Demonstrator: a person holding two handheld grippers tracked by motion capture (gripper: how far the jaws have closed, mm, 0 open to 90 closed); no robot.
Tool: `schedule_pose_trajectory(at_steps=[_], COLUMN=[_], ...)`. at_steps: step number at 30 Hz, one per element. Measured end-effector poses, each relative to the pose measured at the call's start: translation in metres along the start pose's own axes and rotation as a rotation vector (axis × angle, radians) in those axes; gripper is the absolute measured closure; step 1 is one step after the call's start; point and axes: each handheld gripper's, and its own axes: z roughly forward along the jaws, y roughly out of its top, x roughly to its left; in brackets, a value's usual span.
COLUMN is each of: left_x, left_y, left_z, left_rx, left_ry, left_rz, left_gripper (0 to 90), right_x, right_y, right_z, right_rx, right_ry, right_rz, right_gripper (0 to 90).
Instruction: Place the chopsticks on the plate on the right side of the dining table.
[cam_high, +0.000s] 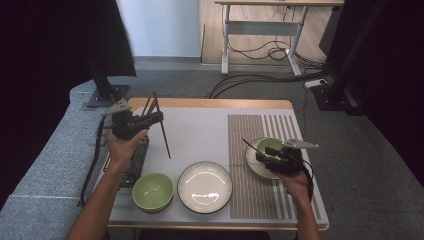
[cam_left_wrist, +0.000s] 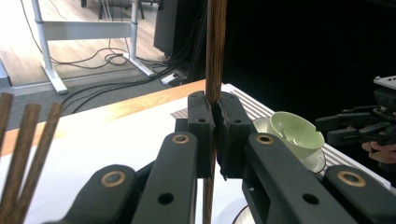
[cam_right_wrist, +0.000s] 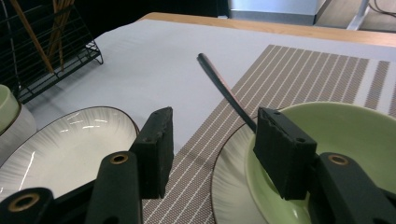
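My left gripper (cam_high: 157, 117) is shut on a dark wooden chopstick (cam_high: 162, 127) and holds it slanted above the table's left side. In the left gripper view the chopstick (cam_left_wrist: 215, 51) runs upright between the closed pads of my left gripper (cam_left_wrist: 215, 122). Over the near right, my right gripper (cam_high: 265, 155) stands open. In the right gripper view the jaws of my right gripper (cam_right_wrist: 217, 154) straddle the rim of a green bowl (cam_right_wrist: 355, 135) without touching it. That bowl sits on a white plate (cam_right_wrist: 231, 196), and a dark utensil handle (cam_right_wrist: 224, 88) sticks out of it.
A black wire rack (cam_high: 134, 162) with more chopsticks (cam_left_wrist: 21, 154) stands at the left edge. A second green bowl (cam_high: 152, 191) and an empty white plate (cam_high: 205, 186) sit near the front. A striped placemat (cam_high: 257, 195) covers the right side. Cables and a desk frame lie on the floor beyond.
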Motion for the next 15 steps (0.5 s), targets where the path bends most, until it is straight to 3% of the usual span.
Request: schedule_pose_trajectory(at_steps=[15], left_x=[-0.017], left_y=[0.006], left_z=[0.010], left_rx=[0.005], left_ry=[-0.038], left_rz=[0.031], left_gripper=[85.1], right_x=[0.014], right_y=[0.003], right_z=[0.015], right_rx=[0.006], right_ry=[0.067], right_rz=[-0.018], right_gripper=[47.2])
